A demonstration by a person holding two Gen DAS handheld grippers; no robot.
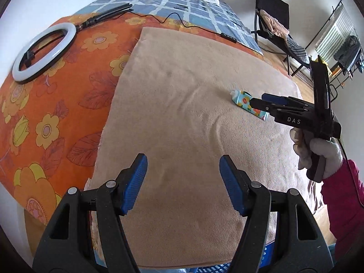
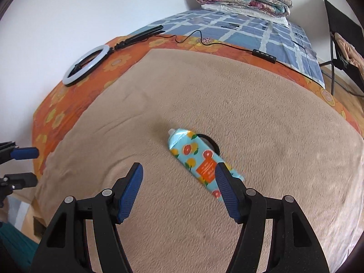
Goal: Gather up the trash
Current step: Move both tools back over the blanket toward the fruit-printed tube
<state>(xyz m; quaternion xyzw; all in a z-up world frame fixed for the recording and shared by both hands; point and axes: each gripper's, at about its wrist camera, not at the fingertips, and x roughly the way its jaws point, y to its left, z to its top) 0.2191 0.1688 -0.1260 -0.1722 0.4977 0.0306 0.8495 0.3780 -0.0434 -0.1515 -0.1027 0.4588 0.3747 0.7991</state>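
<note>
Fruit-print tube (image 2: 195, 159) lies flat near the middle of the tan blanket (image 2: 261, 118) on the bed, a black ring (image 2: 212, 141) half hidden behind it. The right gripper (image 2: 179, 190) hangs just over its lower end, fingers wide and empty, likely lining up a pick. The left gripper (image 1: 183, 182), also wide and empty, waits nearer the bed's foot edge; tube's tail is cut off by a finger.

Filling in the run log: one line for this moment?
left gripper: open, empty | right gripper: open, by tube | tube: lying on beige blanket
</note>
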